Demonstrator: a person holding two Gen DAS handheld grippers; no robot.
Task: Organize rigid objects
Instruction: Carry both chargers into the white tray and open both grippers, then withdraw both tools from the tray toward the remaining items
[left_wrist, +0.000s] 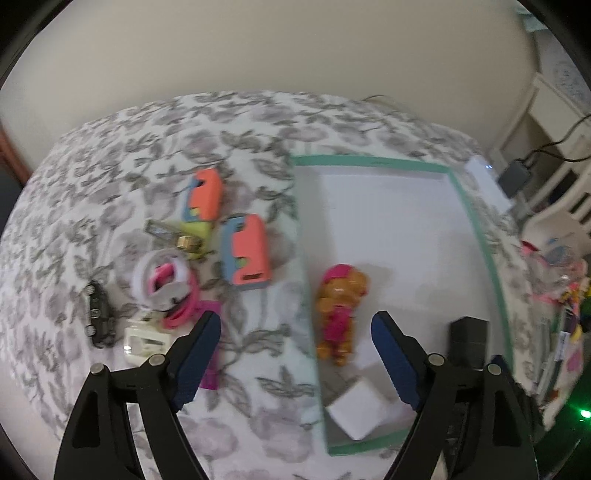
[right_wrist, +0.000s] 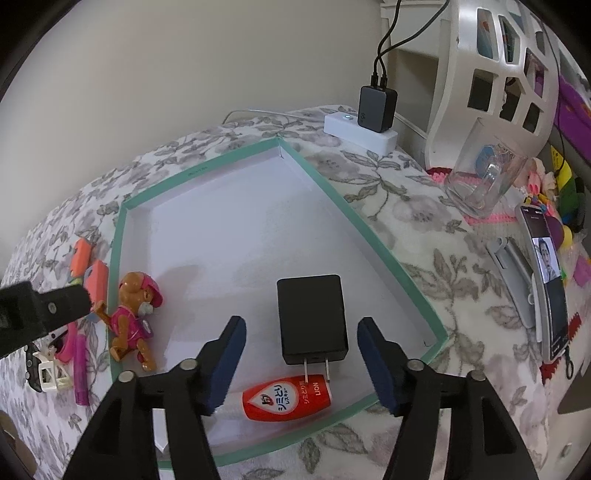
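Both tongs stand apart and empty now. Your left tongs (left_wrist: 295, 325) hang over the tray's (right_wrist: 325, 181) left rim, the toy dog (left_wrist: 340, 314) lying just inside it. Your right tongs (right_wrist: 301, 332) straddle the black charger (right_wrist: 312, 317), pads clear of it, its prongs touching the red bottle (right_wrist: 286, 400). Lift both straight up, then swing left for the orange blocks (left_wrist: 245, 254) on the bench.

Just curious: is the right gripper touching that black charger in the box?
Apart. In the right wrist view the right gripper stands open, white box floor showing between each pad and the black charger.
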